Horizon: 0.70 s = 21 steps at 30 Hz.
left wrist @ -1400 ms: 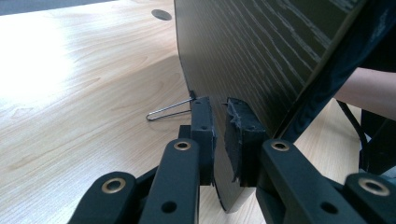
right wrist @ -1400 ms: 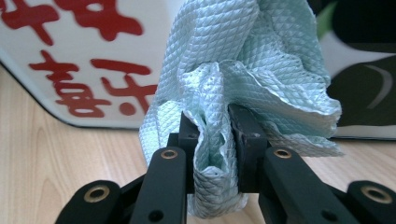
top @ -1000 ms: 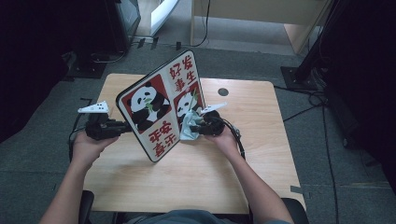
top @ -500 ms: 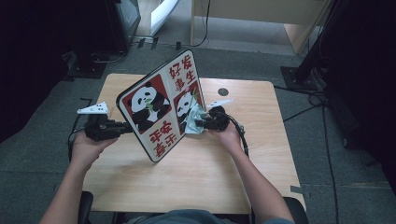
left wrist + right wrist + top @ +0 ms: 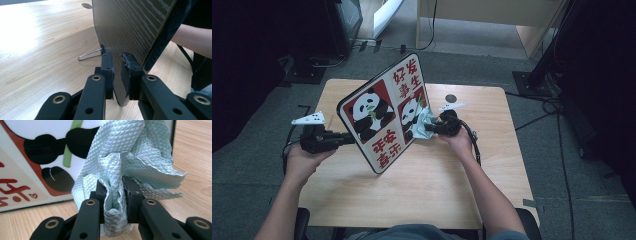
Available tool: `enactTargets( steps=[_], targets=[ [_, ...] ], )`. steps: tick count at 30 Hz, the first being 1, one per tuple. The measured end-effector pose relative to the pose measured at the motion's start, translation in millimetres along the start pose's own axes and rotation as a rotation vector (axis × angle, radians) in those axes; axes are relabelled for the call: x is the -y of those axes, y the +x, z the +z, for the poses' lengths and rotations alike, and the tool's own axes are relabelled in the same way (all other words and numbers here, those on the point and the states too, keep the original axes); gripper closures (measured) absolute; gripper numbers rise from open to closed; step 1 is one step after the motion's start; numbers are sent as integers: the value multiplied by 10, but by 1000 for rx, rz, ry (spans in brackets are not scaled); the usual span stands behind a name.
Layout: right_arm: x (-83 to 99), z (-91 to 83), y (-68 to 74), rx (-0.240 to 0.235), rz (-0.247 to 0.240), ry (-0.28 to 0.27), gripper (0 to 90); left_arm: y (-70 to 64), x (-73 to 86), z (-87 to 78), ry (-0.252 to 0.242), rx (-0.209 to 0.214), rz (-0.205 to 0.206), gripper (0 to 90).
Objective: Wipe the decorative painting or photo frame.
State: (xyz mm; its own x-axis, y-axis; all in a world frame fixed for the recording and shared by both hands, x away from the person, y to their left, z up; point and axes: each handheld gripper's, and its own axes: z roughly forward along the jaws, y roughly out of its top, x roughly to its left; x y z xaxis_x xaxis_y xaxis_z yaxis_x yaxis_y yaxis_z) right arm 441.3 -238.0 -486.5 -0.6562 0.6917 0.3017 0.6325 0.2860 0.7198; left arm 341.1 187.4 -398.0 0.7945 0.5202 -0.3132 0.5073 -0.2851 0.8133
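A panda picture board [image 5: 387, 112] with red Chinese characters stands tilted on the wooden table [image 5: 422, 195]. My left gripper [image 5: 346, 138] is shut on the board's left edge. In the left gripper view both jaws clamp the thin dark back panel [image 5: 125, 30] of the board, with my left gripper [image 5: 117, 72] at its lower edge. My right gripper [image 5: 428, 126] is shut on a crumpled light-blue cloth [image 5: 423, 120] pressed against the board's right panda picture. The right gripper view shows the cloth [image 5: 130, 157] bunched between the jaws of my right gripper [image 5: 116, 195], against the picture board [image 5: 37, 157].
A wire stand leg [image 5: 90, 54] sticks out behind the board onto the table. A dark round hole [image 5: 451, 98] sits in the tabletop at the back. Cables [image 5: 557, 115] and furniture legs lie on the grey floor around the table.
My right gripper with the cloth has shifted slightly up and right along the board's face. The left gripper and the board have stayed where they were.
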Motion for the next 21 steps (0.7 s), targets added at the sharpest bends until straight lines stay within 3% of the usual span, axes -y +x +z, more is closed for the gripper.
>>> enactTargets(
  steps=[5,9,14,21],
  targets=[
    [-30,-83,3,-5,8,-20,774,4,1,-8,-3,-3,-4,804],
    [-94,-197,100,-25,-3,-41,779,4,-3,-8,-6,-1,-5,804],
    [-213,-281,326,-50,-44,-19,781,11,-7,-10,-9,1,-5,802],
    [-436,-412,700,-104,-118,-31,782,18,-15,1,-8,4,-9,802]
  ],
)
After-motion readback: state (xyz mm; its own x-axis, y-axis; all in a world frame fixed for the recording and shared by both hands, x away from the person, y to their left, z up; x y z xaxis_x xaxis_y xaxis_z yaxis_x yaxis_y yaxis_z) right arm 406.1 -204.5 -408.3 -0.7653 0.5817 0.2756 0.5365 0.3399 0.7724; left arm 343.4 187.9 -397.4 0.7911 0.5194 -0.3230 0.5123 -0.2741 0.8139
